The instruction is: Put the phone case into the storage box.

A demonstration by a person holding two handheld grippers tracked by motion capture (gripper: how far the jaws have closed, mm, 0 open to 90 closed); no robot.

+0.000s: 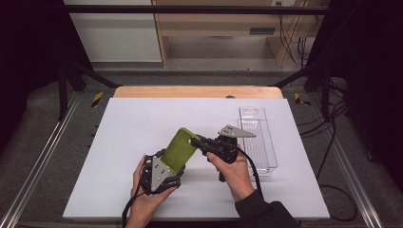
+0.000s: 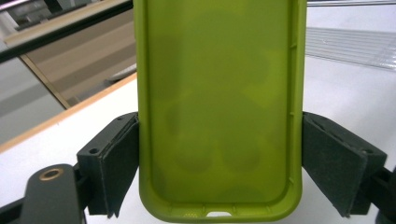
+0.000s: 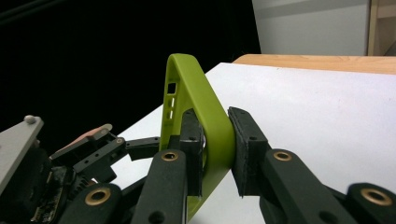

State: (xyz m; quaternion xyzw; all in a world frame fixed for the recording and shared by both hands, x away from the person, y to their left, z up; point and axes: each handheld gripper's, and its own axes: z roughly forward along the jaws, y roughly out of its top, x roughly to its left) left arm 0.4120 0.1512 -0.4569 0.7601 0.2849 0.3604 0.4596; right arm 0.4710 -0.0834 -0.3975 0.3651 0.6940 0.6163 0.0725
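A lime-green phone case [image 1: 179, 148] is held tilted above the white table. My left gripper [image 1: 168, 164] is shut on its lower end. In the left gripper view the black pads [image 2: 119, 163] press on both long sides of the case [image 2: 219, 107], whose hollow inside faces the camera. My right gripper [image 1: 195, 141] comes in from the right and is shut on the case's upper end. In the right gripper view its jaws [image 3: 217, 149] pinch the curved green rim [image 3: 196, 93], one pad inside and one outside.
A clear plastic tray [image 1: 259, 137] lies lengthwise on the right part of the white table top [image 1: 142, 118], just behind my right hand. A wooden edge [image 1: 197, 91] runs along the far side. Dark frame bars stand left and right.
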